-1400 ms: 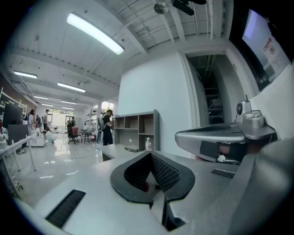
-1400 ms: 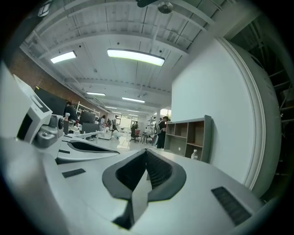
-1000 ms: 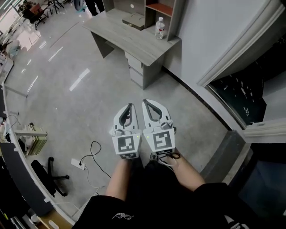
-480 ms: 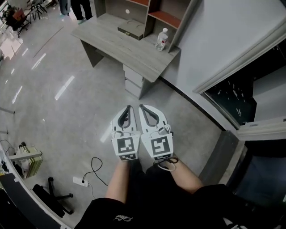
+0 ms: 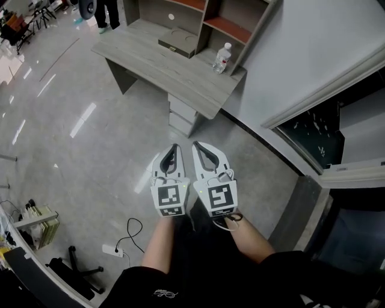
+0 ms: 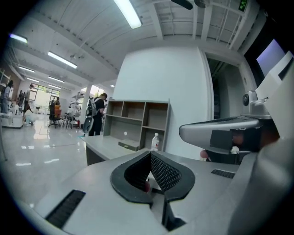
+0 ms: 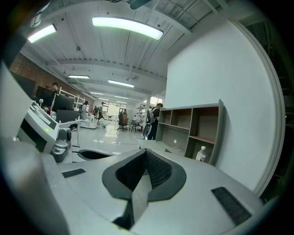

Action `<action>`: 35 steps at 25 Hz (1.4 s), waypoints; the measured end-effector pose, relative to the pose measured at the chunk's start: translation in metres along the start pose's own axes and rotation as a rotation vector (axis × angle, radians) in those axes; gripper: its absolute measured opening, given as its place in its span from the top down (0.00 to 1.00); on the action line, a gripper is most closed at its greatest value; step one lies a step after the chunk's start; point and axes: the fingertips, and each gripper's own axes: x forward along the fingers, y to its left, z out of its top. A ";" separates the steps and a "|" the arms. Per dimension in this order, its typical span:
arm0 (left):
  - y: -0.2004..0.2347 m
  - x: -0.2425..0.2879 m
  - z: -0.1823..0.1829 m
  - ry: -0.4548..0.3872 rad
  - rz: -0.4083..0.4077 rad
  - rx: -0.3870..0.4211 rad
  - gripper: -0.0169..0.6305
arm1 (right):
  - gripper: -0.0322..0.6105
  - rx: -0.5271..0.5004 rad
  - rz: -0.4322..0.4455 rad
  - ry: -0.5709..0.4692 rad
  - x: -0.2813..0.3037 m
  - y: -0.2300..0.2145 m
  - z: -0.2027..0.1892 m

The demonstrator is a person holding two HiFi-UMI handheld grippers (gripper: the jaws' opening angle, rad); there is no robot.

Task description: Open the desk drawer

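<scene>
A grey desk (image 5: 162, 63) stands against the white wall ahead, with a stack of shut drawers (image 5: 180, 115) under its right end. Both grippers hang side by side over the floor, well short of the desk and pointing at it. My left gripper (image 5: 173, 147) is shut with nothing between its pads; its own view shows the desk (image 6: 106, 144) far off beyond the closed tips (image 6: 149, 154). My right gripper (image 5: 199, 145) is likewise shut and empty, its tips (image 7: 146, 152) meeting in a line. No drawer front shows in either gripper view.
A water bottle (image 5: 222, 58) and a flat box (image 5: 177, 42) sit on the desk below a shelf unit (image 5: 204, 12). A dark doorway (image 5: 313, 135) opens at the right. A power strip and cable (image 5: 117, 248) lie on the floor at the left. People stand far behind the desk.
Both grippers, still shut and side by side, have moved forward with the person; the desk and its drawers now appear nearer and larger.
</scene>
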 end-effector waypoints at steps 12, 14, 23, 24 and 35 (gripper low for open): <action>0.030 0.108 -0.023 0.051 0.059 -0.015 0.97 | 0.94 -0.015 0.124 0.041 0.094 -0.059 -0.042; 0.032 0.123 -0.029 0.071 0.057 -0.007 0.97 | 0.94 -0.008 0.142 0.080 0.111 -0.066 -0.053; 0.046 0.182 -0.094 0.172 0.073 -0.020 0.97 | 0.94 0.007 0.189 0.115 0.159 -0.085 -0.101; 0.047 0.186 -0.101 0.175 0.074 -0.013 0.97 | 0.94 -0.001 0.193 0.106 0.163 -0.085 -0.105; 0.071 0.215 -0.168 0.121 0.026 0.052 0.97 | 0.94 0.000 0.136 0.004 0.194 -0.069 -0.169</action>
